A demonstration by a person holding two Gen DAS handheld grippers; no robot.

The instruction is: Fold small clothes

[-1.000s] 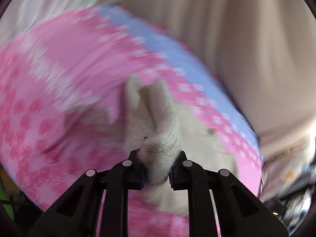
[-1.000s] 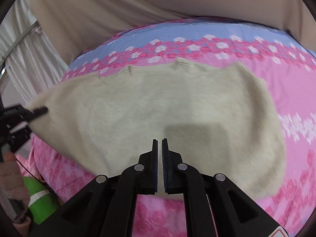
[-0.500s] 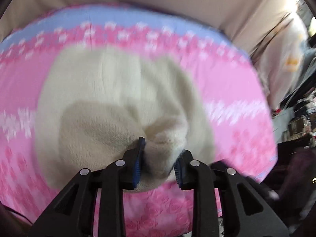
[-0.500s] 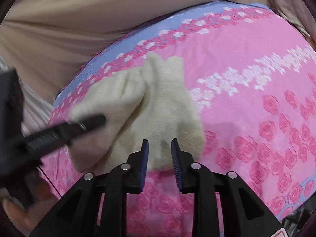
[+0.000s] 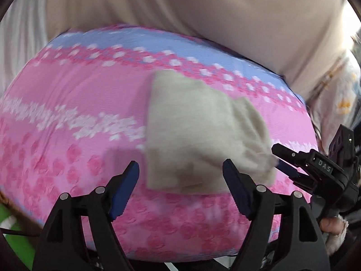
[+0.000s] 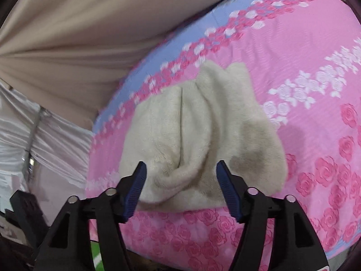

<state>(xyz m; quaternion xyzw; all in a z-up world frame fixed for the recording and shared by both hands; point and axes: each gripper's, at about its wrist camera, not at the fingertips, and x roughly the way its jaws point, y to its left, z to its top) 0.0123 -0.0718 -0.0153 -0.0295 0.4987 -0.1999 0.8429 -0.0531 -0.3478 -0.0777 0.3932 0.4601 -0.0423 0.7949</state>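
Pink cloth with roses (image 5: 67,117) covers the big soft surface, with a blue strip along the far edge. I cannot tell if it is a bed or a counter. Behind it hangs a tan curtain (image 5: 203,22).

On the pink cloth lies the small cream garment (image 5: 191,135). It is fuzzy and folded over into a short, thick bundle. In the right wrist view a deep crease runs down its middle, from the far side toward the camera, and the near edge curls up in a soft lump.

The left gripper (image 5: 180,180) has its jaws apart and opening, with nothing pinched. The near edge of the garment lies just ahead of them, a bit to the right. The right gripper (image 6: 180,187) is opening its jaws too, and the curled lump sits right between them, not squeezed. In the left wrist view its tips reach the garment's right corner. So the right gripper looks nearer for the next fold, I think.

A second ago both pairs of jaws were nearly shut, the left ones clamped on a bunch of the cream cloth. The garment was spread out wide then. Now it is folded smaller and let go.
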